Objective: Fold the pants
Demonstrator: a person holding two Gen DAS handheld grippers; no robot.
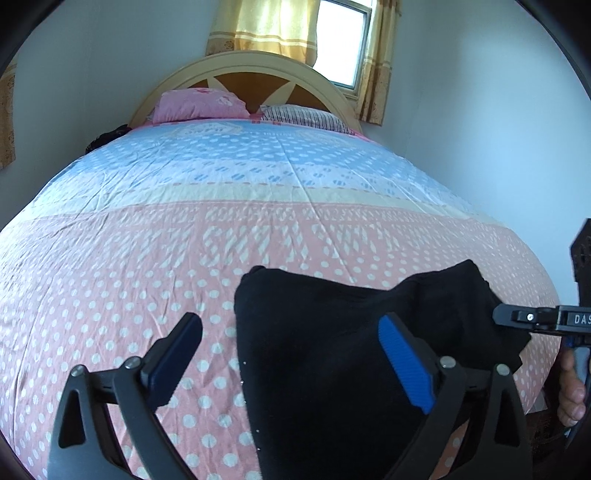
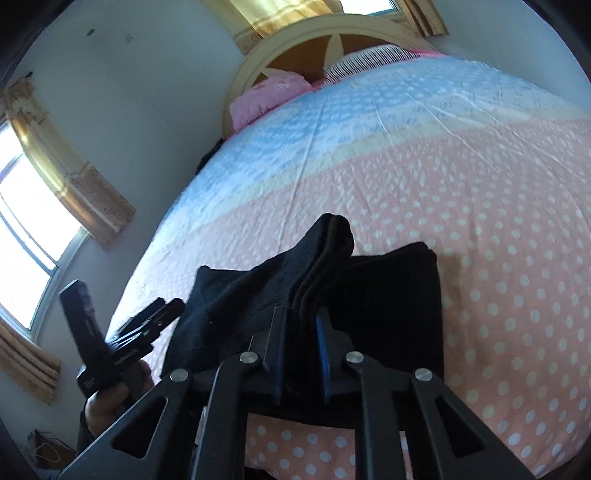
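right gripper (image 2: 300, 332) pinches a raised fold of the black pants (image 2: 388, 295); left gripper (image 1: 291, 347) gapes wide, empty.

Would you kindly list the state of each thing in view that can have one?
Left gripper: open, holding nothing.
Right gripper: shut on a raised fold of the pants.
Pants: black, partly folded, lying on the bedspread.
Bedspread: spread flat, lightly creased.
Curtains: partly drawn.
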